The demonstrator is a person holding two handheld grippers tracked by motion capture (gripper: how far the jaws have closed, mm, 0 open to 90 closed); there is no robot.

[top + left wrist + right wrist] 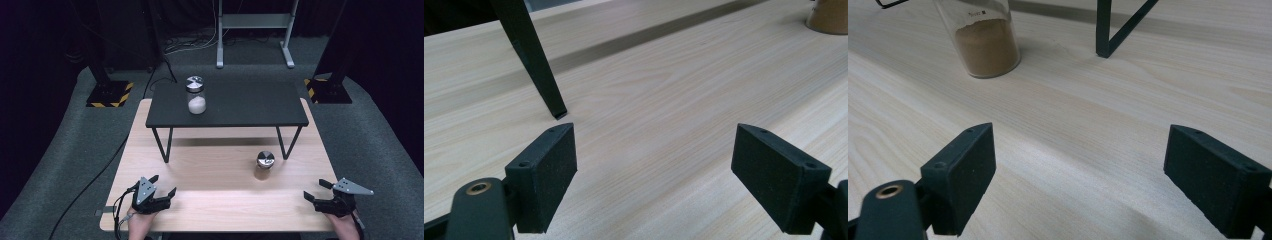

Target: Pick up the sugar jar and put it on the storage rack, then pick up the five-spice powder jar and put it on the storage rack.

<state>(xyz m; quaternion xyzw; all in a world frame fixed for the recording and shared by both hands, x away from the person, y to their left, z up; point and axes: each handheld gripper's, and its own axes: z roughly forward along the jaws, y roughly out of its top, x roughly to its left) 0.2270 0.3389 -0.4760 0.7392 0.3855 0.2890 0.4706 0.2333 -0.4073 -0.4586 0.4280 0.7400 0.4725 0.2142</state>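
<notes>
- Dark grey carpet lay around a pale wooden table point(220, 165), with black stands on yellow-and-black striped bases at both far corners and a grey metal frame at the back of the room.
- At the near left edge of the table, the left gripper point(164, 185) sat in the person's left hand, its cable trailing off the edge; its jaws stood well apart with nothing between them, and in the left gripper view only bare wood grain showed between the two black pads point(546, 175).
- Beyond it, a low black rectangular shelf on thin black metal legs point(235, 107) stood across the far half of the table.
- On the left part of that shelf stood a clear glass jar of white powder with a silver lid point(196, 95), upright.
- Right of centre, on the wooden table just in front of the shelf's right legs, stood a clear glass jar of brown powder with a silver lid point(264, 166), upright and well apart from both grippers.
- In the right gripper view that brown jar appeared ahead and to the left of the jaws.
- At the near right edge, the right gripper point(316, 190) rested in the person's right hand, jaws wide open and empty, angled toward the brown jar.
</notes>
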